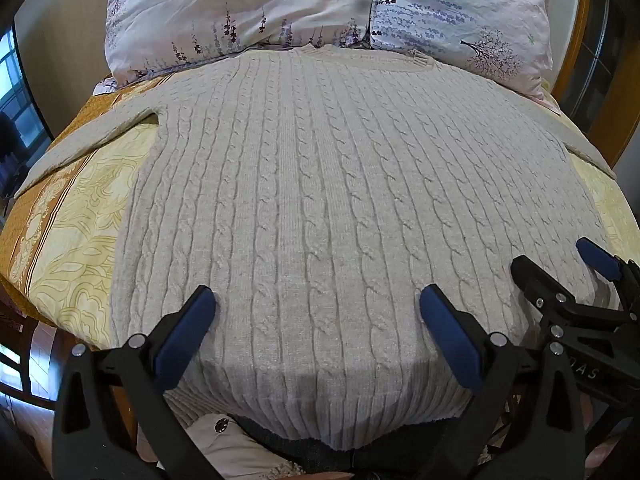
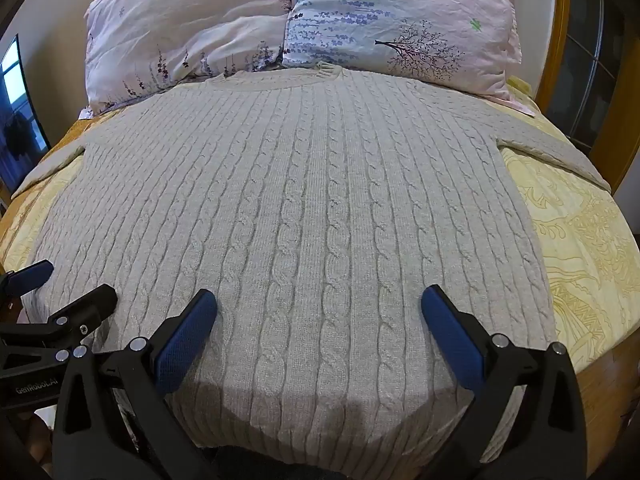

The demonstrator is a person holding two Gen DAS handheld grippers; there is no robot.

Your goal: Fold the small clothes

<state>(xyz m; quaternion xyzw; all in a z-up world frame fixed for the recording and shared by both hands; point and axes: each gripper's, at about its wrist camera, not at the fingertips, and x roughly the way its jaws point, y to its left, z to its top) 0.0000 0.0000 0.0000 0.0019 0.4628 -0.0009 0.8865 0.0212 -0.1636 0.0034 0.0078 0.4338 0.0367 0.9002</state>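
Observation:
A beige cable-knit sweater (image 1: 312,184) (image 2: 304,200) lies flat on the bed, neckline toward the pillows, sleeves spread out to both sides, hem hanging over the near edge. My left gripper (image 1: 316,304) hovers over the lower part of the sweater, jaws wide open, nothing between its blue pads. My right gripper (image 2: 318,304) stands open the same way over the lower right part. In the left wrist view the right gripper (image 1: 560,276) shows at the right edge; in the right wrist view the left gripper (image 2: 68,284) shows at the left edge.
Two floral pillows (image 1: 248,12) (image 2: 400,20) lie at the head of the bed. A yellow patterned bedspread (image 1: 76,216) (image 2: 576,240) shows on both sides of the sweater. A wooden frame (image 2: 560,40) stands at the right, a window (image 1: 12,92) at the left.

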